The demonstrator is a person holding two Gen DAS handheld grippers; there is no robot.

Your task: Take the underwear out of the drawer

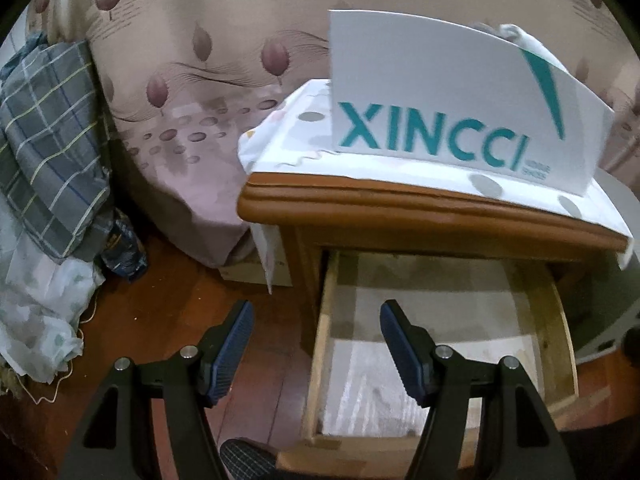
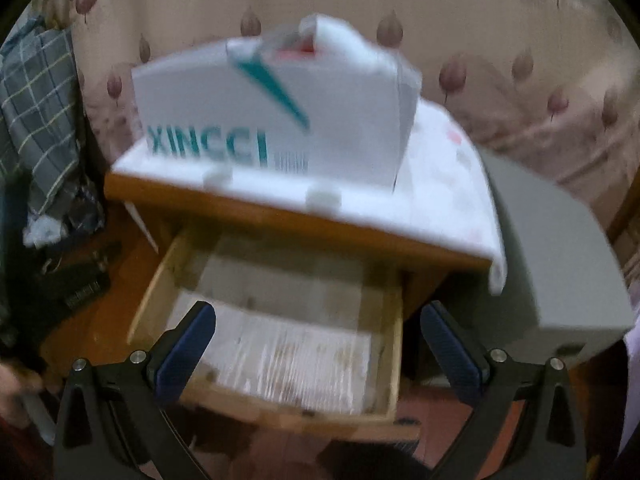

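Two dark blue ridged pads of the left gripper (image 1: 317,354) fill the bottom of the left wrist view, parted with nothing between them. Just beyond them, in the lower right of the frame, a wooden drawer (image 1: 320,344) stands pulled out from a small wooden nightstand (image 1: 400,216). Its pale lined floor looks bare in both views; no underwear can be seen in it, though the right wrist view is blurred and the part under the nightstand top is in shadow. In that right wrist view the right gripper (image 2: 316,354) hangs over the drawer's front edge, jaws spread wide and gripping nothing.

On the nightstand, over a white patterned cloth (image 1: 280,136), stands a white bag printed XINCCI (image 1: 432,112), with some cloth showing at its top. A flower-patterned bed cover fills the background, and a grey plaid bundle (image 1: 48,136) sits at the left edge.

By these pictures the drawer is already open and apparently emptied; where the underwear lies now cannot be told.
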